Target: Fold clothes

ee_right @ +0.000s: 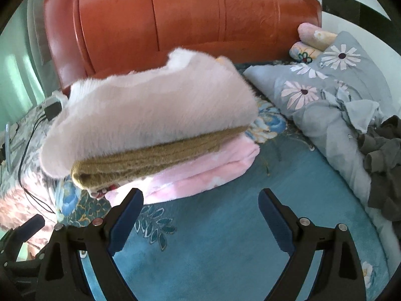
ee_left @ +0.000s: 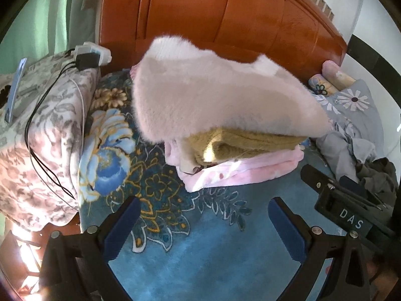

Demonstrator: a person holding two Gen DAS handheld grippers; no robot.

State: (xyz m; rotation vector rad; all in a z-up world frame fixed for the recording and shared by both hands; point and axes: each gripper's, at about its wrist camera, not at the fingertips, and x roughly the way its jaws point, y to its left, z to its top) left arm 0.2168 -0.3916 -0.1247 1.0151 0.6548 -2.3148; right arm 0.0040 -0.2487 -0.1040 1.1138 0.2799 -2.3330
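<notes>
A stack of folded clothes sits on the blue floral bedspread (ee_left: pixel 200 238): a fluffy pale pink sweater (ee_left: pixel 213 92) on top, a mustard knit (ee_left: pixel 245 143) under it, a pink fleece (ee_left: pixel 238 173) at the bottom. The same stack shows in the right wrist view: fluffy sweater (ee_right: pixel 150 113), mustard knit (ee_right: pixel 150 158), pink fleece (ee_right: pixel 200 173). My left gripper (ee_left: pixel 204 215) is open and empty, just in front of the stack. My right gripper (ee_right: pixel 200 210) is open and empty, also just in front of it. The right gripper's body (ee_left: pixel 351 208) shows at the right of the left wrist view.
An orange-brown headboard (ee_right: pixel 175 20) stands behind the stack. A grey daisy quilt (ee_right: pixel 325 92) and dark crumpled clothes (ee_right: pixel 383 163) lie to the right. A floral blanket (ee_left: pixel 37 138) with black cables (ee_left: pixel 35 150) and a charger (ee_left: pixel 87 60) lies to the left.
</notes>
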